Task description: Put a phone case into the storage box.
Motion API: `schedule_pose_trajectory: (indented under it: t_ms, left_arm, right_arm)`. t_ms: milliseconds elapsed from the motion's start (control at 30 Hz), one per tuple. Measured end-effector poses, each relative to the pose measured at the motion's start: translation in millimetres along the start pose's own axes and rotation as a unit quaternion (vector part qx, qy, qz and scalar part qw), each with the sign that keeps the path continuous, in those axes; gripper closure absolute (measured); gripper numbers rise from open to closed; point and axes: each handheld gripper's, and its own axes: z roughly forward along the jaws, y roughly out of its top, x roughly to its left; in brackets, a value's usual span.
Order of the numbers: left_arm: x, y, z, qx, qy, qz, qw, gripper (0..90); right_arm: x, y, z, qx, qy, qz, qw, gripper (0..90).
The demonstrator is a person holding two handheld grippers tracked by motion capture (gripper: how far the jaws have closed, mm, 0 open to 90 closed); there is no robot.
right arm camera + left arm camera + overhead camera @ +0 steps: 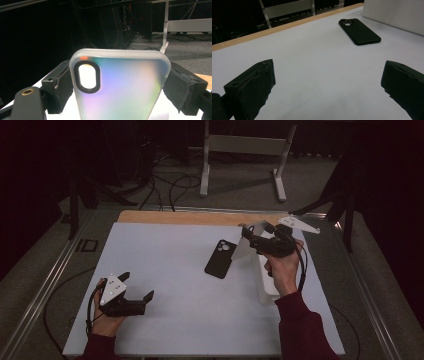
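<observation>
The right gripper (117, 87) has its two black jaws spread wide and pressed against the long edges of a frosted, translucent phone case (120, 87) with an iridescent sheen and a black-ringed oval camera cutout, held upright at centre frame. The left gripper (327, 87) stands wide open with nothing between its jaws, over the white table mat (312, 62). Its view shows the black phone (359, 31) lying flat at upper right, while the high view shows the white box (267, 285) under the right hand (284, 270); no writing is legible.
</observation>
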Motion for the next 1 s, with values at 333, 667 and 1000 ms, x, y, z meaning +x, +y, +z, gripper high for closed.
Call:
schedule_pose_trajectory:
  t_ms: [333,667,1000]
  left_arm:
    - [4.1,-2.6,-0.7,-0.004,0.011,-0.007,0.9999,0.0]
    - [4.5,-4.6,1.2,0.0,0.011,-0.006,0.9999,0.0]
    - [4.0,-4.9,0.7,0.0,0.012,-0.007,0.9999,0.0]
  right_arm:
    - [-12.3,4.3,6.5,-0.004,-0.028,0.005,0.9996,16.3]
    - [-29.6,8.9,12.0,-0.006,-0.058,0.011,0.9982,16.4]
    - [-46.3,11.3,16.7,-0.006,-0.094,0.019,0.9954,16.3]
